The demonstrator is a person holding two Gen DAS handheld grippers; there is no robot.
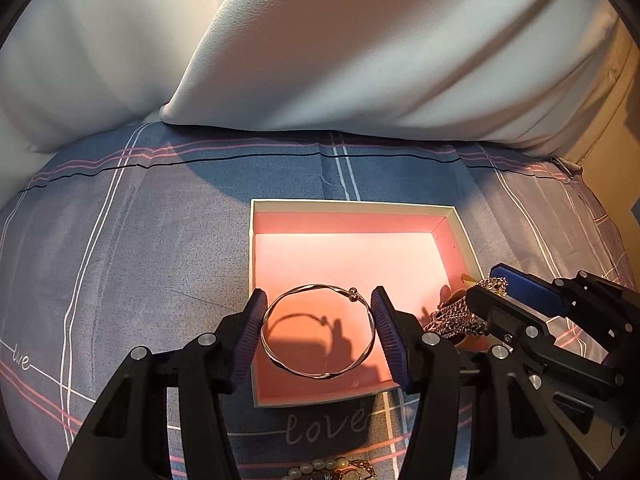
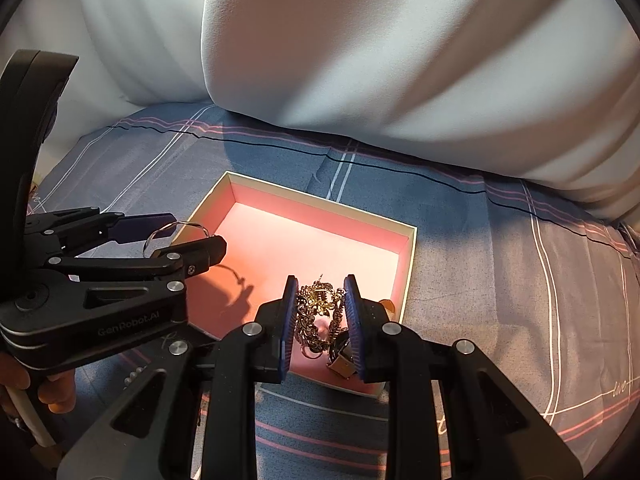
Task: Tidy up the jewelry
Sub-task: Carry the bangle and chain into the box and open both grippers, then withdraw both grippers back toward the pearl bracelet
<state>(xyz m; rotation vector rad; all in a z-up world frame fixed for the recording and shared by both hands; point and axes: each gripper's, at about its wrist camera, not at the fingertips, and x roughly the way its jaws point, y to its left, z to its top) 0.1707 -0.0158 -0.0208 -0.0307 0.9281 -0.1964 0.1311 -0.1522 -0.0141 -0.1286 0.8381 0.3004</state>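
An open box with a pink lining (image 1: 352, 222) (image 2: 320, 220) lies on the bed. My left gripper (image 1: 319, 330) is shut on a thin silver bangle (image 1: 280, 364), held flat above the box's near left part. The bangle also shows in the right wrist view (image 2: 192, 225), between the left gripper's fingers (image 2: 200, 256). My right gripper (image 2: 321, 326) is shut on a bunched gold and silver chain bracelet (image 2: 320, 304) over the box's near right corner. It shows in the left wrist view (image 1: 486, 294) with the chain (image 1: 456, 316).
A blue-grey plaid sheet (image 1: 140, 248) with "love" lettering (image 1: 326, 426) covers the bed. White pillows (image 1: 360, 48) lie behind the box. A pearl and gold necklace (image 1: 332, 466) lies on the sheet just below the box. A brown watch strap (image 2: 344, 366) hangs under the chain.
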